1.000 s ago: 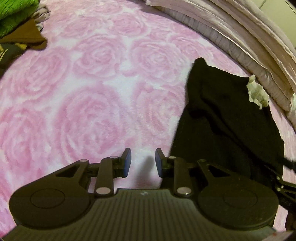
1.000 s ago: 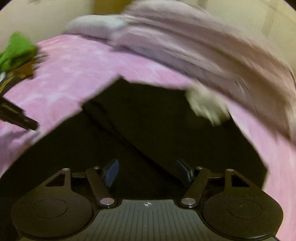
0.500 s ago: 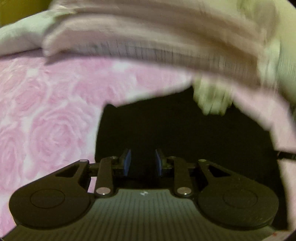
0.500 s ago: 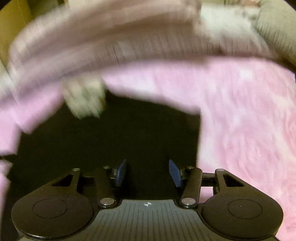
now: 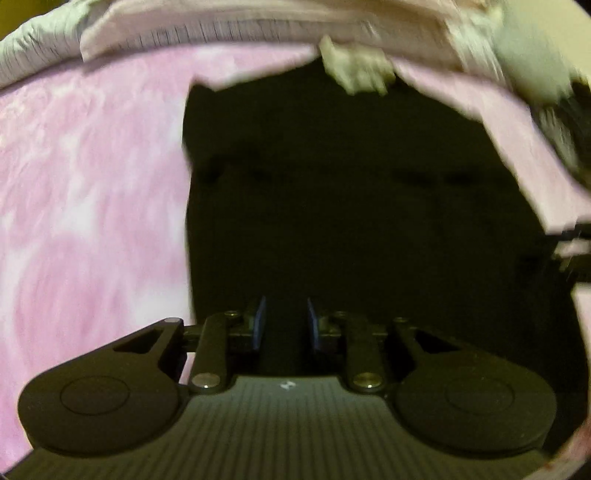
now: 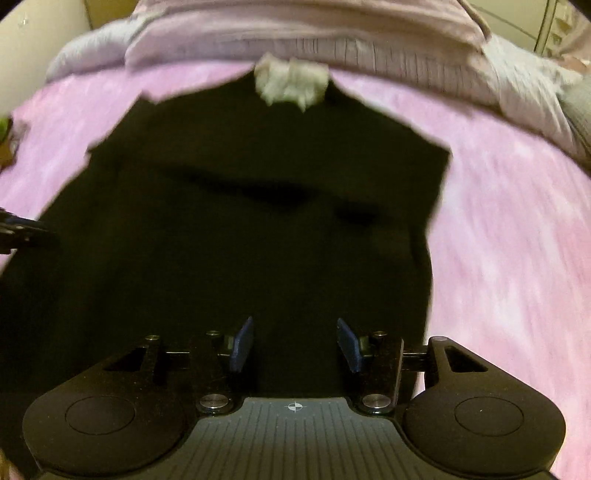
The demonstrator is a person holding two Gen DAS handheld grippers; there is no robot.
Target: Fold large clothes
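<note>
a large black garment (image 5: pixel 351 206) lies spread on a bed covered by a pink rose-patterned blanket (image 5: pixel 81 192), filling the middle of both wrist views. at its far edge sits a small pale crumpled cloth (image 5: pixel 354 70), just in front of a ridge of folded pinkish-white bedding (image 5: pixel 229 26). the left claw (image 5: pixel 284 325) points down over the garment's near left part, close to its left edge; its jaws stand narrow and are closing, blue pads (image 5: pixel 260 323) apart, dark fabric beneath them but whether they touch it cannot be told. the right claw (image 6: pixel 295 345) hangs over the garment's near right part, jaws moderately wide, gripping nothing visibly. both views are motion-blurred.
</note>
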